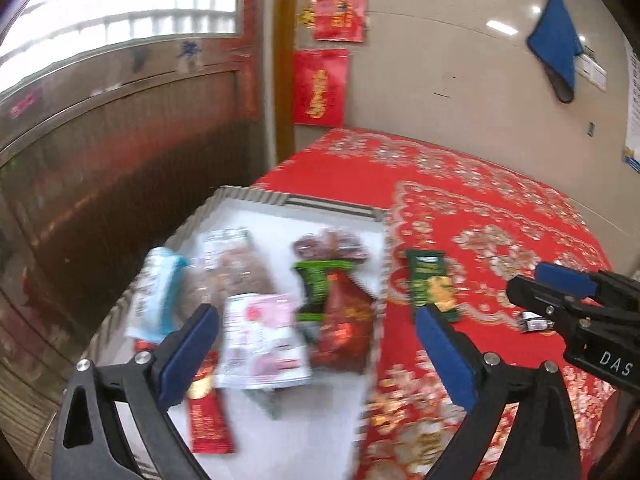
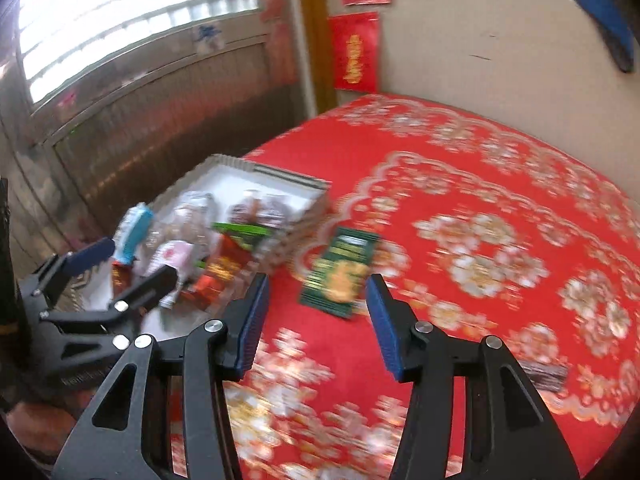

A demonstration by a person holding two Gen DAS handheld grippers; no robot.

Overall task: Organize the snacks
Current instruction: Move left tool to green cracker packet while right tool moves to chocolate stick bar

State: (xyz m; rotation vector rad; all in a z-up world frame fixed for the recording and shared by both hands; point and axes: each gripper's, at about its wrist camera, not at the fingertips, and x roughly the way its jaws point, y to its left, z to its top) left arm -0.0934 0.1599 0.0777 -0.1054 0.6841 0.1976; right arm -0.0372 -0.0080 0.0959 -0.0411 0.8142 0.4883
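A white tray [image 1: 256, 194] with a ridged rim sits at the left edge of the red floral tablecloth [image 1: 480, 208]. It holds several snack packets, among them a pink-and-white packet [image 1: 260, 340], a red packet [image 1: 344, 320] and a blue-and-white one [image 1: 160, 292]. My left gripper [image 1: 320, 344] hangs open and wide above them with nothing between its fingers. It also shows as the left gripper [image 2: 140, 260] in the right wrist view. A dark green packet [image 2: 340, 272] lies flat on the cloth beside the tray [image 2: 280, 174]. My right gripper [image 2: 318, 316] is open just short of it, empty.
A small dark brown packet [image 2: 544, 376] lies on the cloth by the right finger. A wood-panelled wall with a window stands left of the table. Red paper hangings [image 1: 320, 88] and a blue cloth [image 1: 556, 44] are on the far wall.
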